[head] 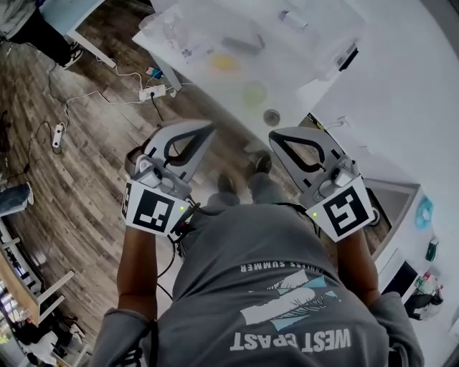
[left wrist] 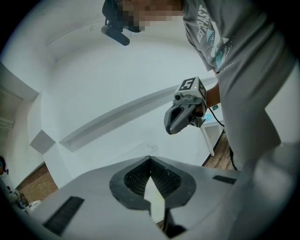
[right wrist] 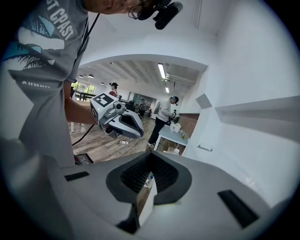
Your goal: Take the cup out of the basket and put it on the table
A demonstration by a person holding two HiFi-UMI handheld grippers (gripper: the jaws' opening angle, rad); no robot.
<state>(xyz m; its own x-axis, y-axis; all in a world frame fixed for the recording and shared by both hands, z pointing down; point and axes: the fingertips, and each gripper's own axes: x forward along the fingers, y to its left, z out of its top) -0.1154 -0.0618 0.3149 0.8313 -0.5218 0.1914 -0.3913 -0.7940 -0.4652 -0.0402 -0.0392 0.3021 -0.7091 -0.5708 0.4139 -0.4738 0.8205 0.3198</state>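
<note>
In the head view both grippers are held up in front of the person's chest, away from the white table (head: pixel 188 63). My left gripper (head: pixel 209 127) is shut with nothing in it, and so is my right gripper (head: pixel 273 135). A clear plastic basket (head: pixel 337 36) stands on the table, blurred, with a pale cup-like thing (head: pixel 294 18) inside; I cannot tell its shape for sure. The left gripper view has the closed jaw tips (left wrist: pixel 150 159) against a white wall, with the right gripper (left wrist: pixel 185 111) beyond. In the right gripper view the closed tips (right wrist: pixel 151 154) point into a room, the left gripper (right wrist: pixel 118 120) ahead.
Blurred small things lie on the table: a yellow patch (head: pixel 224 63), a greenish disc (head: pixel 253 93), a grey round piece (head: pixel 271 117). A power strip (head: pixel 155 92) and cables lie on the wood floor. Two people (right wrist: pixel 164 115) stand by a small table (right wrist: pixel 172 136) far off.
</note>
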